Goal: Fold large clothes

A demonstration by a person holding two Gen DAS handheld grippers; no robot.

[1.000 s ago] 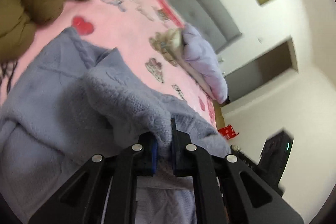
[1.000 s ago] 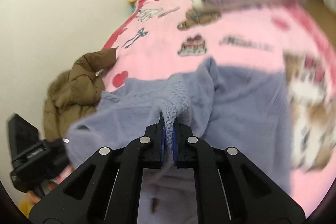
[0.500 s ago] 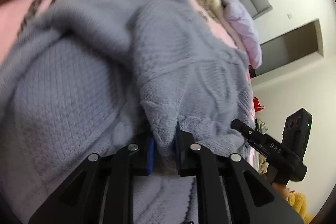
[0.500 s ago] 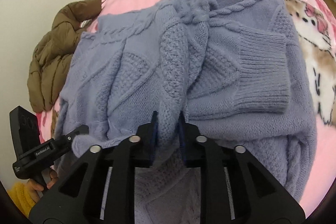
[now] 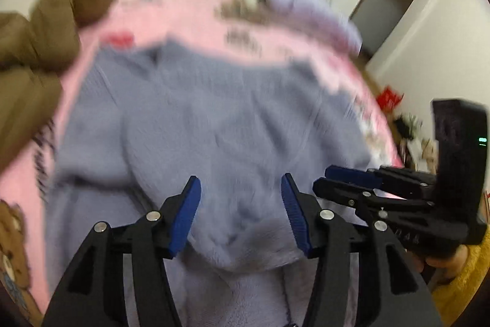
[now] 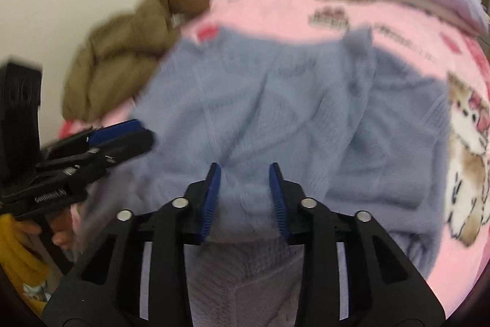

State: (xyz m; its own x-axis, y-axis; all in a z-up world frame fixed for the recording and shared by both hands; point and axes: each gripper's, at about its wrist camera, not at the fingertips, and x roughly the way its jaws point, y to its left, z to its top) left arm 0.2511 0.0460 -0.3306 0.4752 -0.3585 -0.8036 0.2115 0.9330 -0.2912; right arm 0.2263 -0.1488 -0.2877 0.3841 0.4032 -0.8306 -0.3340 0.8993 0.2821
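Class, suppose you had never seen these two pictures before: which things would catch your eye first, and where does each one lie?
The eye lands first on the big lavender knit sweater spread across the middle of the pink cartoon-print blanket. A crumpled brown puffer jacket sits at the blanket's left edge by the wall. In the foreground the left gripper is opening and the right gripper is closing slightly, each with blue pads standing clear of the sweater's near edge.

The left gripper (image 5: 241,204), low in its frame, was opening; the right gripper (image 6: 244,192) stood parted, closing, both pointing downward.
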